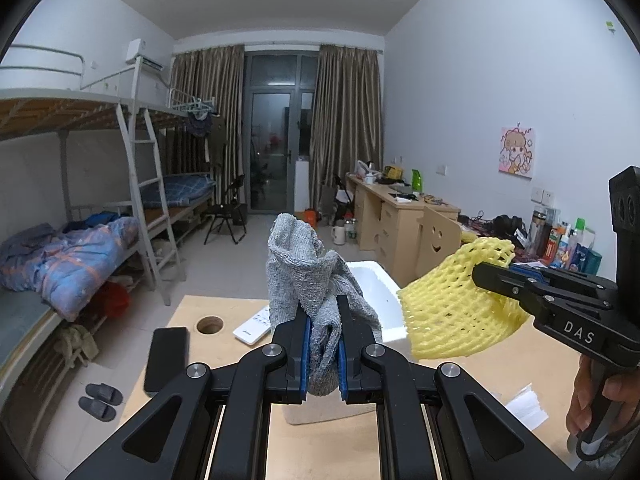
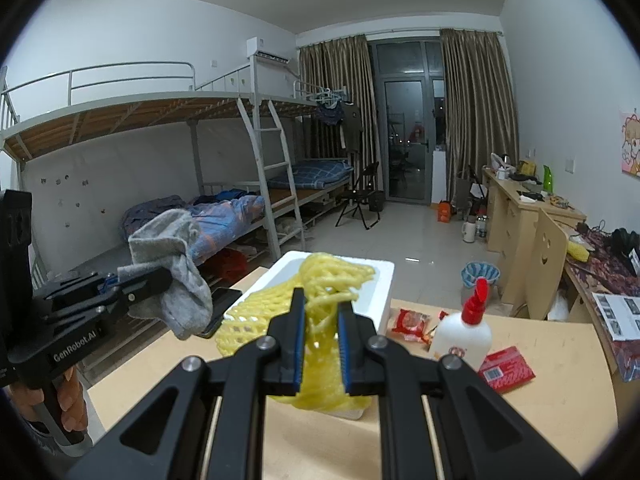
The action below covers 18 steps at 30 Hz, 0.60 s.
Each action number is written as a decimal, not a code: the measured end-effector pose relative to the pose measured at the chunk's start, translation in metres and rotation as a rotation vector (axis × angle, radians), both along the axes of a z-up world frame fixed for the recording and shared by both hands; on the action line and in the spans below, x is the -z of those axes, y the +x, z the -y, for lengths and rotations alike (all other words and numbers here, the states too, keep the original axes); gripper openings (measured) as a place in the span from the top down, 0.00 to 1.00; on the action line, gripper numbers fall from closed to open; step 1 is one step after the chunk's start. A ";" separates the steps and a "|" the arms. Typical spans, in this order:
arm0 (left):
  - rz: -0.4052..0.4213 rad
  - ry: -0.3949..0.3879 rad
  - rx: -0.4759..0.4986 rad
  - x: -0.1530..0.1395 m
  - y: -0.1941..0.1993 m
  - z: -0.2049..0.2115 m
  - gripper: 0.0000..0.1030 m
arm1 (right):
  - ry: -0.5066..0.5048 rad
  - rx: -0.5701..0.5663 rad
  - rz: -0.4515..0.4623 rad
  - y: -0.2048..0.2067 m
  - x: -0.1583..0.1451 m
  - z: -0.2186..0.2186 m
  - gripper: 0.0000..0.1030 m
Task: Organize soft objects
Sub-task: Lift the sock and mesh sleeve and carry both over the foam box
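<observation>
Dorm room: metal bunk beds (image 2: 200, 128) with a ladder (image 2: 276, 176) along the left wall, rumpled bedding (image 1: 68, 260) on the lower bunk, slippers (image 1: 100, 396) on the tiled floor. Wooden desks (image 1: 396, 208) line the right wall, cluttered with bottles (image 1: 568, 240) and headphones (image 1: 508, 224); a cartoon poster (image 1: 516, 152) hangs above. At the far end, brown curtains (image 2: 472, 112) frame a glass balcony door (image 2: 404, 136), with an air conditioner (image 2: 268, 50) high on the left wall and clothes on hangers (image 2: 336, 112).

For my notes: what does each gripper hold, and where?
Left gripper: grey sock, near its lower end. Right gripper: yellow foam net, across its middle.
</observation>
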<state>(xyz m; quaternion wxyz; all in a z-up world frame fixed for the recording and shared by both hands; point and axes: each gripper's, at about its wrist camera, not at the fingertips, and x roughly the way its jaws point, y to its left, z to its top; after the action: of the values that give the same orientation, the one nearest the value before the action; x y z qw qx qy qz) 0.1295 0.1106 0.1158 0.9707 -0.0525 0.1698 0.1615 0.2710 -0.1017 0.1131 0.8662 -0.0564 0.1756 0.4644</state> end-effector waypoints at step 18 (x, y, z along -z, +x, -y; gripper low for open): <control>-0.055 -0.018 0.049 0.010 0.080 -0.032 0.89 | -0.048 0.014 -0.019 0.046 0.005 -0.038 0.83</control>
<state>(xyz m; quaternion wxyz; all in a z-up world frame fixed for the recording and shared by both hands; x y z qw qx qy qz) 0.2094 0.1424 0.1057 0.9689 -0.0525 0.1991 0.1374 0.3166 -0.0640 0.1084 0.8661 -0.0715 0.1953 0.4545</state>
